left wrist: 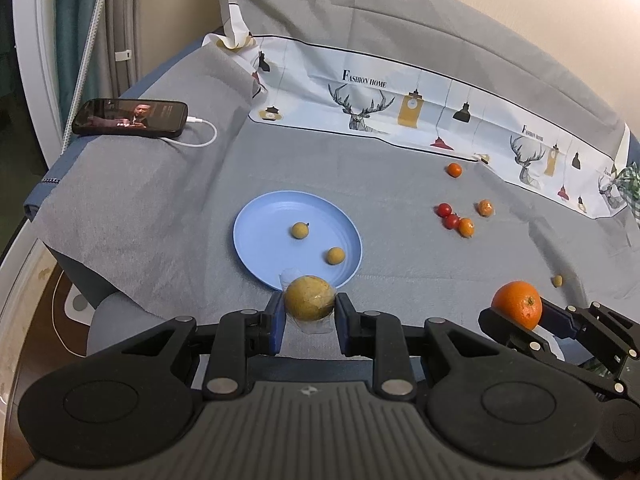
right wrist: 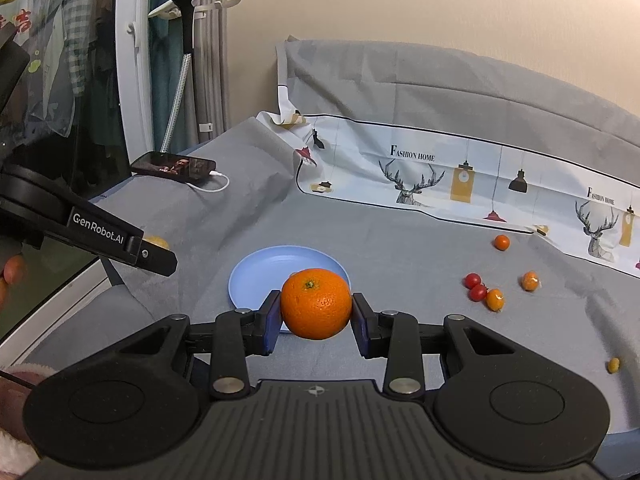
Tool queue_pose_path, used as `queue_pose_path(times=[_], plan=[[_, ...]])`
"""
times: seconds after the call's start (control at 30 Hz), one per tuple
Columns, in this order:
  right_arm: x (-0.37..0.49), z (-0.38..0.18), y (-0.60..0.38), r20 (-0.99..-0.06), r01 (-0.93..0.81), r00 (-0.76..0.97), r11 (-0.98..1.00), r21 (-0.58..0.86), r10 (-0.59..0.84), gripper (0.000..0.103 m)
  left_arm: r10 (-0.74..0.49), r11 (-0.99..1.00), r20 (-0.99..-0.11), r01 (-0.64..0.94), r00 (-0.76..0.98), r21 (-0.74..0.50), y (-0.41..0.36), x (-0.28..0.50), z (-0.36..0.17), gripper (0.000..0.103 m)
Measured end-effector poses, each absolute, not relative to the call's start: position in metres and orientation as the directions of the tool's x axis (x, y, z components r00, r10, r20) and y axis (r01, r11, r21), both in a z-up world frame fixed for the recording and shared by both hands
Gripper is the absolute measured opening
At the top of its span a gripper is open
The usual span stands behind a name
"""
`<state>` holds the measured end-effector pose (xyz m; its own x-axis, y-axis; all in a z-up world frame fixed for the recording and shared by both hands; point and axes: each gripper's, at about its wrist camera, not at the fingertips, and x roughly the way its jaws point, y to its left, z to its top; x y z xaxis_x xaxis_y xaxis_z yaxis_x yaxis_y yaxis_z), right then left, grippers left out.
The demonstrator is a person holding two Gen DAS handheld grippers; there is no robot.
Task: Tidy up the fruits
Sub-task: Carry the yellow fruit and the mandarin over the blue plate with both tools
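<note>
Nearest, the left gripper (left wrist: 310,310) has its jaws closed on a round yellow-brown fruit in clear wrap (left wrist: 309,297). At three o'clock from it, the right gripper (right wrist: 316,308) clamps a round orange tangerine (right wrist: 316,303). Just beyond, at twelve o'clock, lies a pale blue round plate (left wrist: 256,220) holding two small tan fruits (left wrist: 299,230). Judged best: lower each fruit onto bare plate before releasing, away from the rim. Farther, at two o'clock, small red and orange fruits (left wrist: 452,221) wait on the grey cloth (left wrist: 400,184).

Both views are being taken from close above the bed, angled downward toward the wall; the plate (left wrist: 256,240) (right wrist: 244,280) is being shared by both.
</note>
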<state>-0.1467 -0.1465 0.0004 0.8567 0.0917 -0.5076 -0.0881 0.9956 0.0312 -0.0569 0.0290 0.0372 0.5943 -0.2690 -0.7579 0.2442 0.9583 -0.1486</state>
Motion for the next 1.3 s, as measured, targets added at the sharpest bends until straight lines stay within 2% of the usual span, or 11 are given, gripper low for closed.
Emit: queue_pose_path(times=[0.7, 1.3], plan=[[-0.129, -0.009, -0.145, -0.554, -0.097, 0.826, 0.995, 0.038, 0.102, 0.038, -0.263, 0.960, -0.778, 0.236, 0.570, -0.152, 0.029, -0.036, 0.026, 0.029], [-0.055, -0.045, -0.146, -0.650, -0.114, 0.748, 0.991, 0.071, 0.133, 0.038, -0.224, 0.969, -0.833, 0.208, 0.505, -0.135, 0.011, 0.048, -0.011, 0.029]])
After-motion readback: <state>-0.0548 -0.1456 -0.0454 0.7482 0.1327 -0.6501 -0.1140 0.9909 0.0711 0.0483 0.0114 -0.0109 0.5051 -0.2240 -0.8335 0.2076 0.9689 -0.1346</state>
